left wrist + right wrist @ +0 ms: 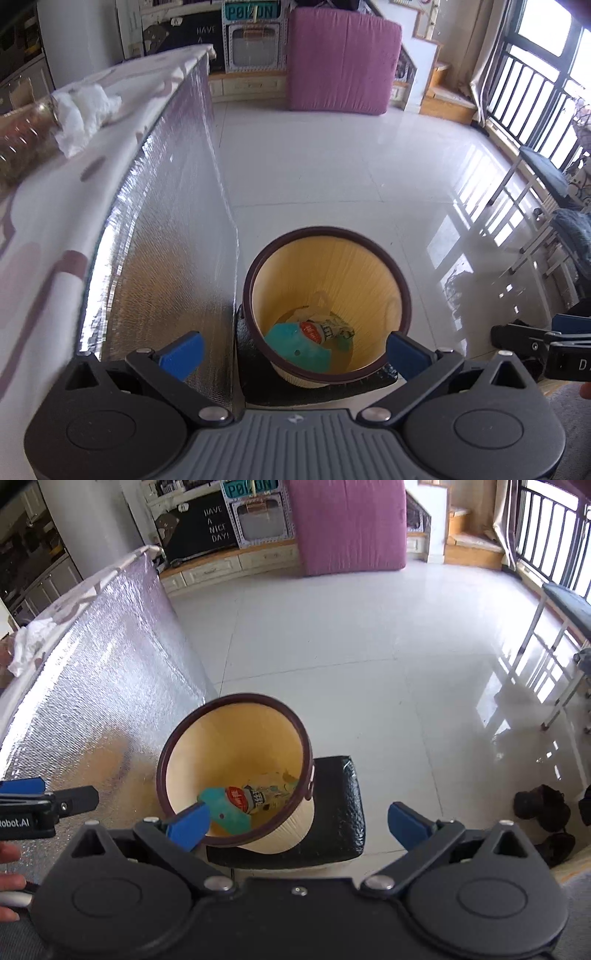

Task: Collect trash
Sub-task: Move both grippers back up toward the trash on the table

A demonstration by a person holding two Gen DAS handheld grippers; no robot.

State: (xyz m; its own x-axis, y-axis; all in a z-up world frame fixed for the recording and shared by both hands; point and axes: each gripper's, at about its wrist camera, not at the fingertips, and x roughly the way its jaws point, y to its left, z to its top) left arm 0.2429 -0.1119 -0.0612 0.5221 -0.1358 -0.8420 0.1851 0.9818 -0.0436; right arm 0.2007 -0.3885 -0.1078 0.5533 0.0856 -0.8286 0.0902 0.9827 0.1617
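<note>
A beige bin with a dark brown rim [325, 230] [258, 698] stands on a black padded stool [332, 812] beside the table. At its bottom lie a teal piece [295, 347] [225, 808] and a crushed bottle with a red label [314, 330] [255, 797]. My left gripper [293, 354] hangs open above the bin, nothing between its blue fingers. My right gripper [299, 827] is open and empty too, over the bin's right side. On the table, a crumpled white tissue [86, 110] [29, 642] lies against a clear plastic bottle [22, 144].
The table [44, 206] has a white patterned cloth and a silver foil skirt [166, 221] reaching the floor. A pink mattress [343, 62] leans at the back. Dark shoes [543, 812] lie on the right, with a bench [569, 605] by the window railing. A white tiled floor lies between.
</note>
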